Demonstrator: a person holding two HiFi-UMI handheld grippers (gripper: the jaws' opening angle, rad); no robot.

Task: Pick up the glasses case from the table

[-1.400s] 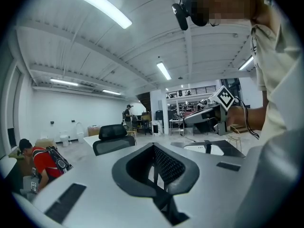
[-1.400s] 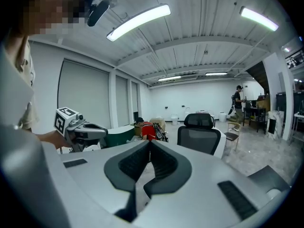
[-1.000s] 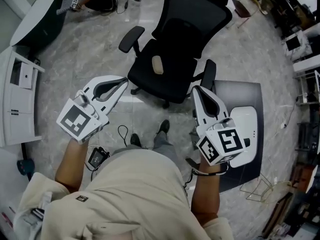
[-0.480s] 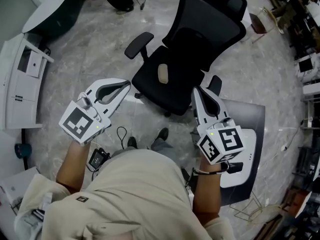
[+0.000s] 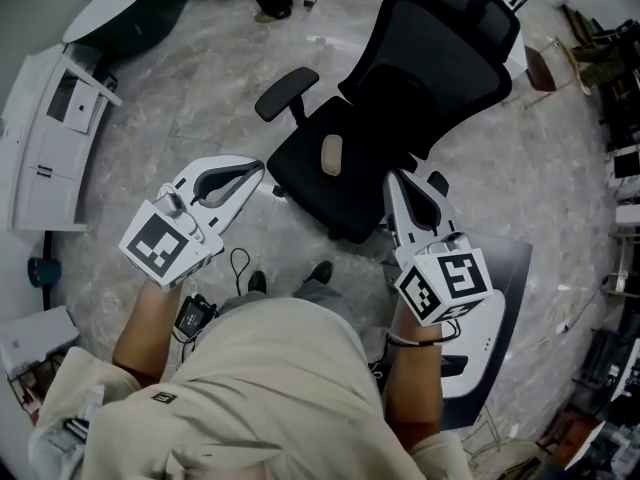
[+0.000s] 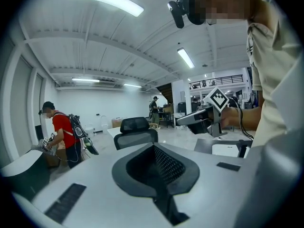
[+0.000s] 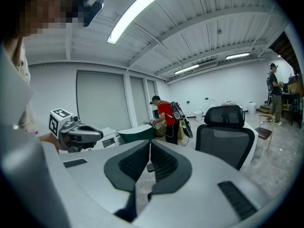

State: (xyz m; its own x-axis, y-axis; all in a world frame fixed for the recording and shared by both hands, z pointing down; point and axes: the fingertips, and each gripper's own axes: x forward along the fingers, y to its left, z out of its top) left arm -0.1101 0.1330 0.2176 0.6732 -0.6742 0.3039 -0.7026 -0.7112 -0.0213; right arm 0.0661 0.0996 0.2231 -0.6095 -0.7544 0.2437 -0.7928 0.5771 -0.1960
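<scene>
I hold both grippers out level over the floor, facing a black office chair (image 5: 400,98). A small beige oval object (image 5: 331,155) lies on its seat; I cannot tell what it is. My left gripper (image 5: 258,168) is shut and empty, its tips short of the chair's left armrest. My right gripper (image 5: 393,176) is also shut and empty, beside the chair's right armrest. In the left gripper view the shut jaws (image 6: 153,147) point at the chair (image 6: 135,127). In the right gripper view the shut jaws (image 7: 148,144) point left of the chair (image 7: 225,132).
A curved white desk (image 5: 130,3) with a dark top and a white cabinet (image 5: 50,138) stand at the far left. A grey mat (image 5: 515,268) with a white device lies at the right. A person in red (image 7: 166,118) stands at the desk. A cable (image 5: 240,263) lies by my feet.
The whole view has swung: chair and beige object sit lower and further right, and the desk and cabinet have slid in the picture. Both grippers keep their places in it and stay shut.
</scene>
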